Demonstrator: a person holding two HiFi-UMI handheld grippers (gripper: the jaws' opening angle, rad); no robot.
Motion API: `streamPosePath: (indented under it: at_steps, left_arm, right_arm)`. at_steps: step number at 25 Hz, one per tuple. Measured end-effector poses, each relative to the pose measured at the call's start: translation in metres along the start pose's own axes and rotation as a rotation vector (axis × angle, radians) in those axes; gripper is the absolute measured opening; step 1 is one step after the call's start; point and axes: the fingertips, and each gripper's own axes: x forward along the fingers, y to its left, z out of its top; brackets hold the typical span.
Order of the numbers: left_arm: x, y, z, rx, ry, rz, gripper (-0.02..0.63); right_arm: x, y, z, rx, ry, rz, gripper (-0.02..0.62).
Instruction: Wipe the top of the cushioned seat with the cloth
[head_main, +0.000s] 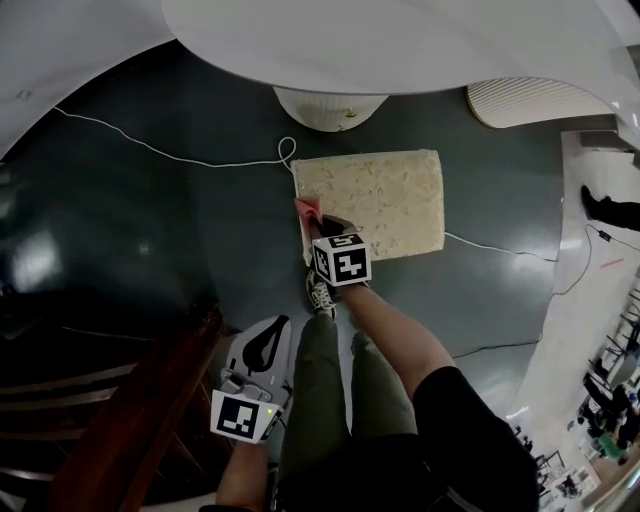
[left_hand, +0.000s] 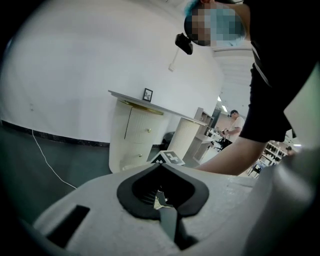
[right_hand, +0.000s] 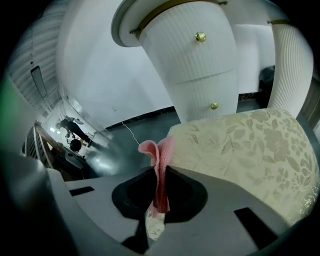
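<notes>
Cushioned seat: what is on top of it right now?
The cream floral cushioned seat is mostly bare on top. A pink cloth, pinched in the right gripper, is at its near-left corner; the gripper hides whether it touches.

One cushioned seat (head_main: 375, 200) stood on the floor, with one pink cloth (head_main: 308, 212) at its near-left corner. Two grippers showed: the right gripper (head_main: 322, 228) at that corner, the left gripper (head_main: 268, 340) well short of the seat. Beyond the seat, one white cabinet (head_main: 330, 108) carried two brass knobs (right_hand: 200, 36).
</notes>
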Motion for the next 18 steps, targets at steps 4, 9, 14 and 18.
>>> streamPosePath:
  at_steps: [4, 9, 14, 18]
  left_arm:
    - [0.004, -0.002, -0.001, -0.003, -0.003, -0.02, 0.017]
    - [0.015, -0.013, -0.003, 0.002, 0.005, -0.062, 0.017]
    - [0.028, -0.028, -0.002, 0.014, 0.044, -0.116, 0.017]
    - [0.032, -0.032, -0.005, 0.027, 0.061, -0.133, 0.017]
  right_arm:
    - [-0.008, -0.029, -0.005, -0.009, 0.001, -0.05, 0.028]
    - [-0.043, -0.097, -0.006, -0.017, -0.017, -0.152, 0.028]
    - [-0.088, -0.181, -0.007, 0.014, -0.035, -0.27, 0.028]
    - [-0.12, -0.235, -0.009, 0.019, -0.024, -0.369, 0.028]
